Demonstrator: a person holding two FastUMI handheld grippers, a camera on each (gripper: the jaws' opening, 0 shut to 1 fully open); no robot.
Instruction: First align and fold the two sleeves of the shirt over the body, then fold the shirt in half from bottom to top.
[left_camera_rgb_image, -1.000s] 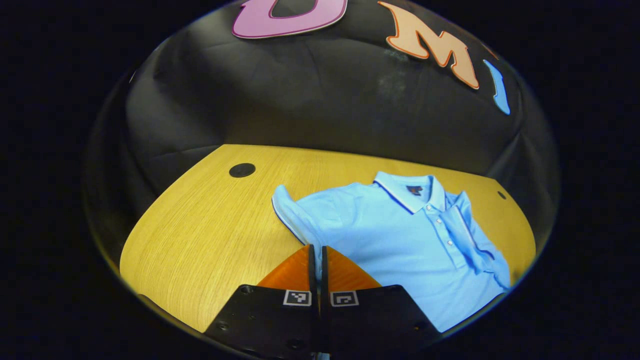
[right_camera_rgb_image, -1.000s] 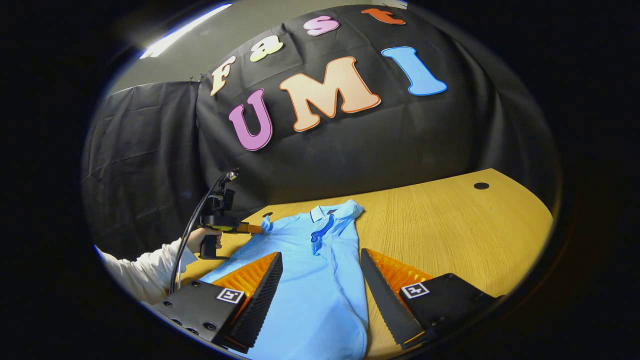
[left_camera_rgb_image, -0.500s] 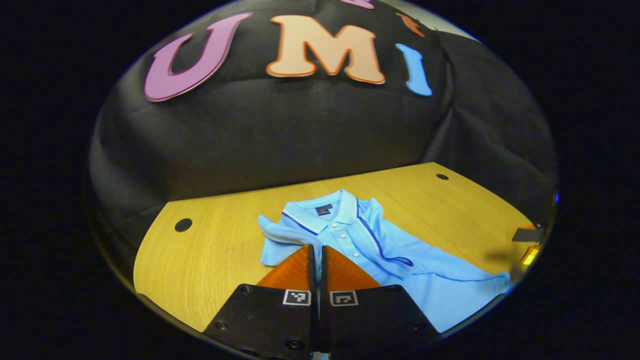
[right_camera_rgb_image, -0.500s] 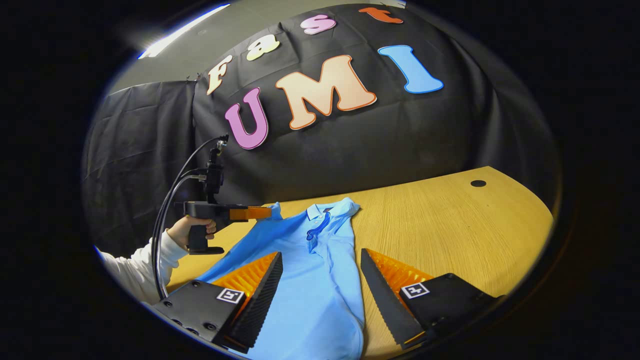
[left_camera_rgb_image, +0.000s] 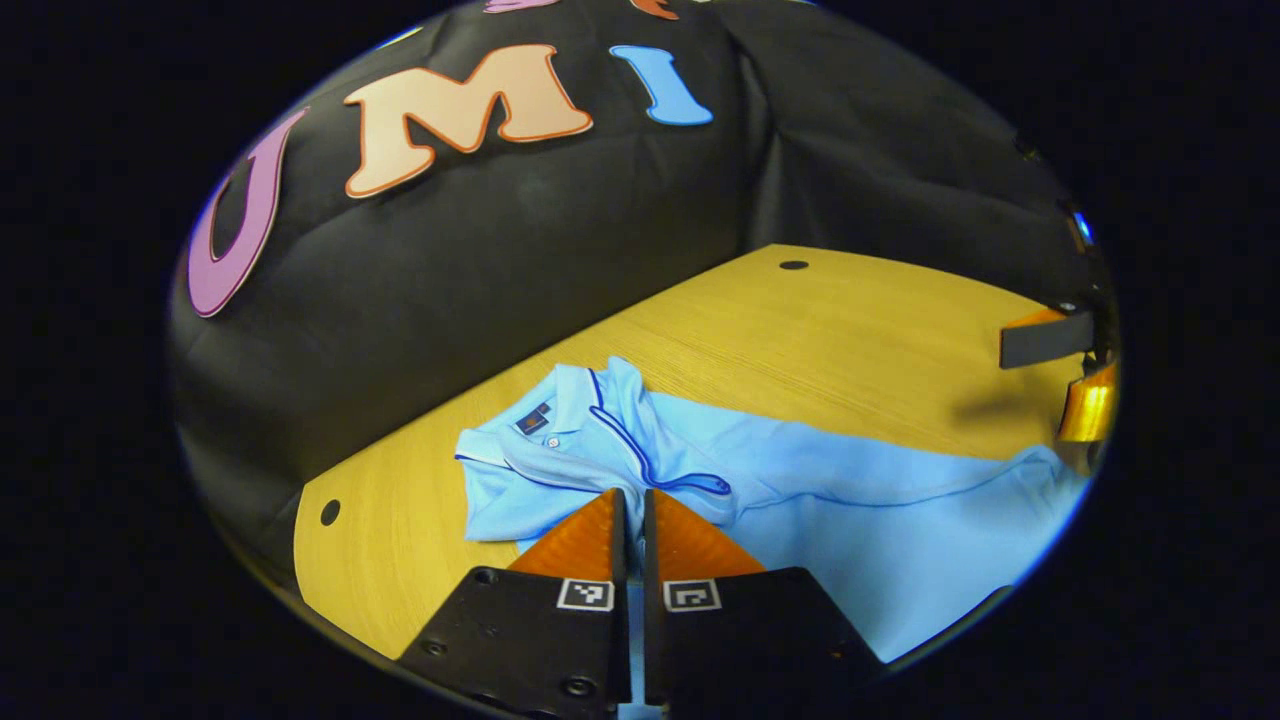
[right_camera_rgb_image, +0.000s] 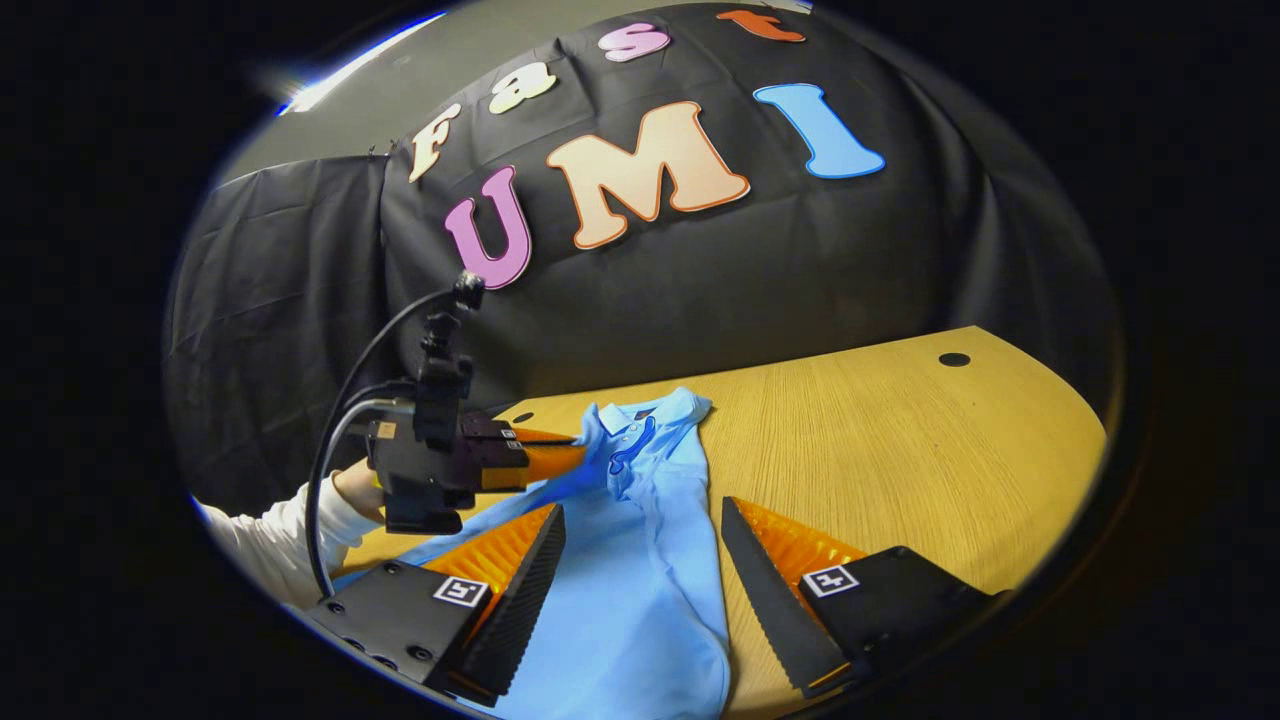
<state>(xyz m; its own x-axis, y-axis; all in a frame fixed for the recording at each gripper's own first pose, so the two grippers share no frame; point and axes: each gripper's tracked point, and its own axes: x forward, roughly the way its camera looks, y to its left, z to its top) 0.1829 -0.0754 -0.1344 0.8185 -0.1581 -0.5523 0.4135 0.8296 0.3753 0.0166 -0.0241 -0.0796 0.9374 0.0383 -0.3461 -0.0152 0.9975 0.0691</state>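
A light blue polo shirt (left_camera_rgb_image: 850, 490) lies on the wooden table (left_camera_rgb_image: 850, 320), collar (left_camera_rgb_image: 565, 400) towards the wall. One sleeve lies folded over the chest, its dark trim showing. My left gripper (left_camera_rgb_image: 632, 500) is shut on the other sleeve, blue cloth pinched between its fingers, and holds it lifted over the shirt's body. In the right gripper view the left gripper (right_camera_rgb_image: 575, 458) hovers beside the collar (right_camera_rgb_image: 630, 420), held by a hand. My right gripper (right_camera_rgb_image: 640, 545) stands open above the lower part of the shirt (right_camera_rgb_image: 640, 600), nothing between its fingers; its fingers (left_camera_rgb_image: 1040, 340) show in the left gripper view.
The table (right_camera_rgb_image: 900, 450) has bare wood to the right of the shirt, with a small round hole (right_camera_rgb_image: 954, 359) near its far corner. Another hole (left_camera_rgb_image: 329, 512) sits by the collar end. A white sleeve (right_camera_rgb_image: 270, 545) and a cable (right_camera_rgb_image: 380, 340) trail behind the left gripper.
My left gripper has lifted and swung across the shirt with the sleeve in it, now pointing along the shirt's body. The right gripper has stayed open in place.
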